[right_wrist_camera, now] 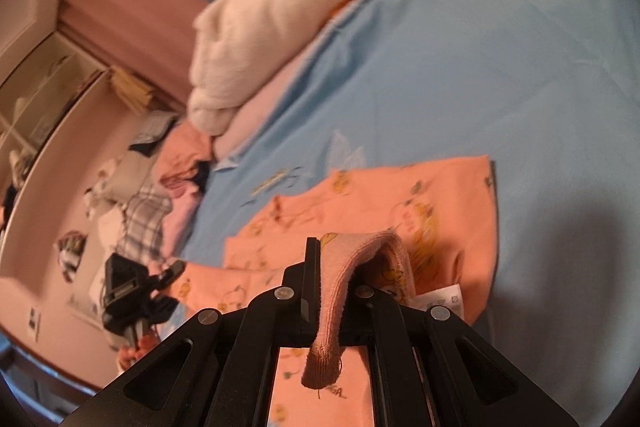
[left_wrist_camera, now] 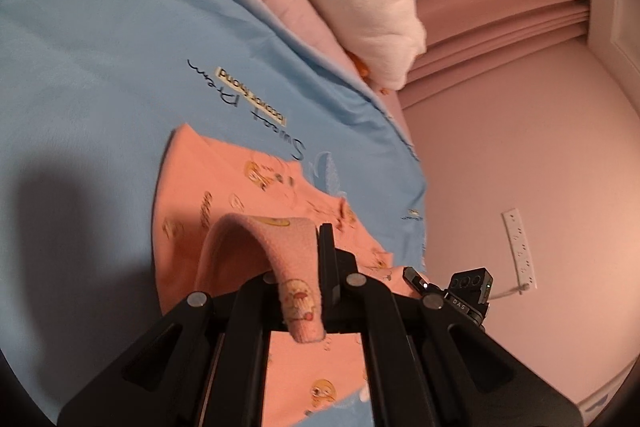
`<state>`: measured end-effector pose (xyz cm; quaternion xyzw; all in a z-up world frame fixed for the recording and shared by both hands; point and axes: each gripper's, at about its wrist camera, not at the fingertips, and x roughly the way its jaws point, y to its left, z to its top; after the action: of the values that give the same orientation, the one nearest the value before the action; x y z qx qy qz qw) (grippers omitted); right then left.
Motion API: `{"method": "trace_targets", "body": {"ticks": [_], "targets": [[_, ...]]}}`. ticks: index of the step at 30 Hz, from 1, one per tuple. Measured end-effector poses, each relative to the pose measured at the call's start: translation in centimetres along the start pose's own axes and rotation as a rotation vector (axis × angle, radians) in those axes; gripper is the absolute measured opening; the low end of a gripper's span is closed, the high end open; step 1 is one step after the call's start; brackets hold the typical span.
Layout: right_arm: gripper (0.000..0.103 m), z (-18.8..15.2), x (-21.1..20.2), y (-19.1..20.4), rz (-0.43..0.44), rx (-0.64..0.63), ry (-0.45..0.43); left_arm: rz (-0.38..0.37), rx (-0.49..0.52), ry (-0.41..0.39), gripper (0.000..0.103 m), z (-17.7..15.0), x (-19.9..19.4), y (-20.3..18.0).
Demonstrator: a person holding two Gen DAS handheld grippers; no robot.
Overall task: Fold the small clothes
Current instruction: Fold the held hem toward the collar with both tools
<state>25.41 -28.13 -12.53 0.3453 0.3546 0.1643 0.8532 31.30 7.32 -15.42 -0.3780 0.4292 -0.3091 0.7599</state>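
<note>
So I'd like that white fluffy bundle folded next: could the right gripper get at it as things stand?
Probably not yet. The right gripper is shut on the ribbed hem of the orange garment, so it must let go first. The white bundle lies uncovered beyond it, across bare blue sheet.

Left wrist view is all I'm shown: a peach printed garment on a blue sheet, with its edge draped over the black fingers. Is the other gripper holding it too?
Observer: Yes. In the right wrist view, the right gripper is shut on a ribbed edge of the same peach garment.
Operator: Anything else there that I'm missing?
Observer: A white care label sticks out of the garment just beside that gripper.
Operator: And past the bed?
Observer: A pile of clothes, one of them plaid, lies beyond the edge of the blue sheet.
</note>
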Motion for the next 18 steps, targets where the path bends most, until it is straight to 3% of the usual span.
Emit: {"method": "trace_targets", "body": {"ticks": [5, 10, 13, 15, 18], "targets": [[0.005, 0.9, 0.8, -0.6, -0.011, 0.02, 0.033, 0.029, -0.02, 0.018, 0.0, 1.5, 1.2, 1.0], [0.005, 1.9, 2.1, -2.7, -0.02, 0.13, 0.084, 0.053, -0.101, 0.06, 0.001, 2.1, 2.4, 3.2], [0.008, 1.4, 2.1, -2.6, -0.009, 0.126, 0.145, 0.061, -0.093, 0.097, 0.01, 2.0, 2.2, 3.4], [0.016, 1.3, 1.8, -2.4, 0.023, 0.12, 0.163, 0.019, -0.115, 0.121, 0.016, 2.1, 2.1, 3.5], [0.017, 1.5, 1.7, -2.4, 0.098, 0.154, 0.169, -0.074, -0.202, 0.133, 0.026, 2.7, 2.2, 3.7]]}}
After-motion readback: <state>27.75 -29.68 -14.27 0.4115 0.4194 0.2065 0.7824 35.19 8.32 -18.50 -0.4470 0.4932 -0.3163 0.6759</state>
